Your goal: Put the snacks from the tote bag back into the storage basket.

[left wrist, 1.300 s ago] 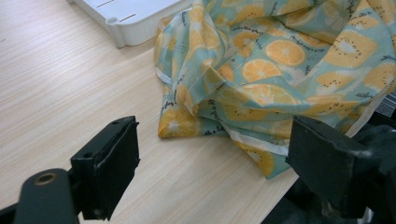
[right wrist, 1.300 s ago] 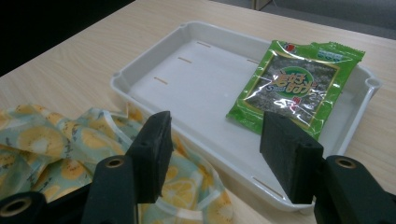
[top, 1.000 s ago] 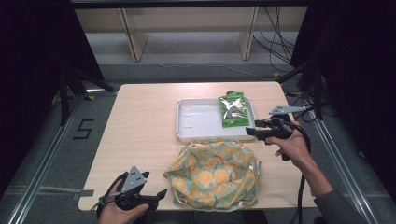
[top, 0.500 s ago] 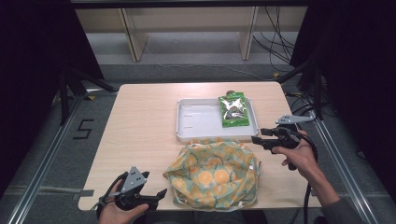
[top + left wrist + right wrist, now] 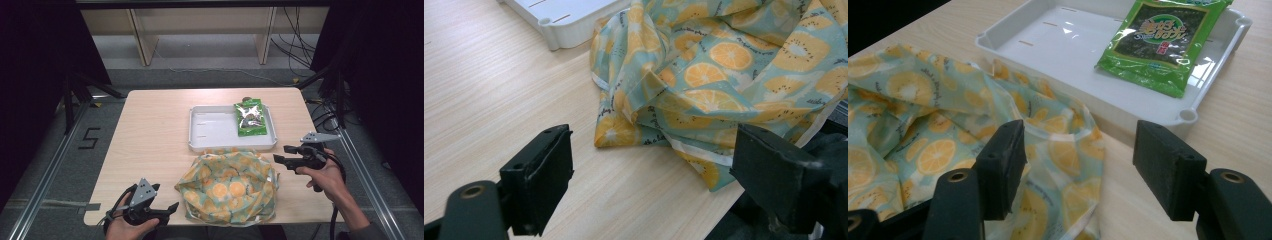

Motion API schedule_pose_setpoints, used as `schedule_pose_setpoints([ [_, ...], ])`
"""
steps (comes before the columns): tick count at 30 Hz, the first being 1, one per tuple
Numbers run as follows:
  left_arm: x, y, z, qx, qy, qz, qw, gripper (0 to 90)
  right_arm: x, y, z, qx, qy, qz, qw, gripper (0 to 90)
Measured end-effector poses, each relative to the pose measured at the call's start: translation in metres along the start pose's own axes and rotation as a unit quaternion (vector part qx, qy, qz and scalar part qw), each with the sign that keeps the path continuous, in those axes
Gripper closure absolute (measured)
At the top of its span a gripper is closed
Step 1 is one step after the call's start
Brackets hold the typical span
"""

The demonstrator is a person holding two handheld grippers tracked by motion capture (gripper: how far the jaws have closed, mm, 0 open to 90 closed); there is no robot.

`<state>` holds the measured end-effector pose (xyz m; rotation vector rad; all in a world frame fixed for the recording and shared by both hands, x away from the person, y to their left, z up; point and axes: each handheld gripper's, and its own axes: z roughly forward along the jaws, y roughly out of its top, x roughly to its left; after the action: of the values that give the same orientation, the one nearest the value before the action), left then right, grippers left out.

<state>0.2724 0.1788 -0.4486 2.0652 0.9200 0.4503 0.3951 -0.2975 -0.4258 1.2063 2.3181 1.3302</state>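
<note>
While both grippers gape empty, the green packet (image 5: 1162, 37) in the tray (image 5: 1058, 55) bears yellow script—illegible.

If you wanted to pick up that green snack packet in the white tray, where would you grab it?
Probably the green foil snack packet by its flat sealed near edge, coming from the right gripper's side; it lies flat in the white plastic tray, and that edge faces the gripper.

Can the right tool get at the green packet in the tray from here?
Probably yes: the right tool is open, the green packet lies uncovered in the white tray, and nothing stands between them.
</note>
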Motion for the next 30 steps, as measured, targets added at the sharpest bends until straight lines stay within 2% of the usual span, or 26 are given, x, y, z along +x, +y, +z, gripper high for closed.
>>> schedule_pose_setpoints([
  [2, 0.000, 0.000, 0.000, -0.002, 0.001, -0.002, 1.0000, 16.0, 0.002, -0.002, -0.003, 0.007, 0.000, 0.003, 1.0000, 38.4],
  [3, -0.001, 0.000, 0.000, -0.003, 0.002, -0.014, 0.9999, 15.9, 0.003, -0.004, -0.004, 0.006, 0.002, 0.005, 1.0000, 37.5],
  [4, -0.001, 0.000, 0.000, 0.000, 0.005, -0.010, 0.9999, 16.0, 0.004, -0.006, -0.006, 0.008, 0.002, 0.001, 1.0000, 37.2],
  [5, -0.001, -0.001, 0.000, -0.003, 0.001, -0.015, 0.9999, 16.0, 0.005, -0.008, -0.007, 0.002, 0.006, 0.001, 1.0000, 37.2],
  [9, 0.000, 0.000, 0.000, 0.001, 0.000, -0.008, 1.0000, 15.9, 0.004, -0.016, -0.015, -0.005, 0.004, -0.009, 0.9999, 37.0],
  [10, -0.001, 0.000, 0.000, -0.001, 0.002, -0.009, 1.0000, 16.0, 0.007, -0.018, -0.019, 0.001, 0.002, 0.004, 1.0000, 36.9],
  [11, -0.001, 0.000, 0.000, 0.001, 0.000, -0.007, 1.0000, 16.0, 0.006, -0.019, -0.019, -0.006, -0.001, -0.007, 1.0000, 36.8],
  [12, -0.001, 0.000, 0.000, 0.000, 0.001, -0.004, 1.0000, 16.0, 0.008, -0.021, -0.021, -0.004, 0.003, 0.003, 1.0000, 36.7],
  [15, 0.001, 0.000, 0.000, 0.004, 0.000, 0.003, 1.0000, 15.9, 0.011, -0.026, -0.023, -0.003, 0.004, 0.006, 1.0000, 36.4],
  [16, 0.001, 0.000, 0.000, 0.002, 0.001, 0.000, 1.0000, 16.0, 0.011, -0.027, -0.024, 0.000, 0.004, -0.001, 1.0000, 36.2],
  [18, 0.001, 0.000, 0.000, 0.002, 0.001, 0.001, 1.0000, 15.9, 0.013, -0.030, -0.023, -0.003, 0.006, 0.006, 1.0000, 36.1],
  [19, 0.001, 0.000, 0.000, 0.002, 0.001, 0.001, 1.0000, 16.0, 0.011, -0.031, -0.024, -0.003, 0.003, -0.007, 1.0000, 36.0],
  [20, 0.001, 0.000, 0.000, 0.003, 0.001, 0.002, 1.0000, 16.0, 0.013, -0.033, -0.026, 0.004, 0.004, -0.001, 1.0000, 35.9],
  [22, 0.001, 0.000, 0.000, 0.003, 0.001, 0.001, 1.0000, 16.0, 0.014, -0.035, -0.026, 0.003, 0.006, 0.006, 1.0000, 35.9],
  [23, 0.000, -0.001, 0.000, 0.001, 0.000, -0.012, 0.9999, 15.9, 0.015, -0.039, -0.027, 0.006, 0.009, 0.006, 0.9999, 35.9],
  [24, 0.000, -0.001, 0.000, 0.001, 0.000, -0.012, 0.9999, 16.0, 0.015, -0.040, -0.028, 0.005, 0.009, 0.006, 0.9999, 35.9],
  [26, 0.001, 0.000, 0.000, 0.002, 0.001, 0.002, 1.0000, 15.9, 0.016, -0.043, -0.029, 0.006, 0.006, 0.007, 0.9999, 35.9],
  [27, 0.000, -0.001, 0.000, 0.000, 0.001, -0.014, 0.9999, 15.9, 0.014, -0.044, -0.029, 0.005, 0.007, -0.001, 1.0000, 35.9],
  [30, 0.001, 0.000, 0.000, 0.002, 0.001, -0.006, 1.0000, 16.0, 0.019, -0.048, -0.032, 0.005, 0.008, 0.007, 0.9999, 35.8],
])
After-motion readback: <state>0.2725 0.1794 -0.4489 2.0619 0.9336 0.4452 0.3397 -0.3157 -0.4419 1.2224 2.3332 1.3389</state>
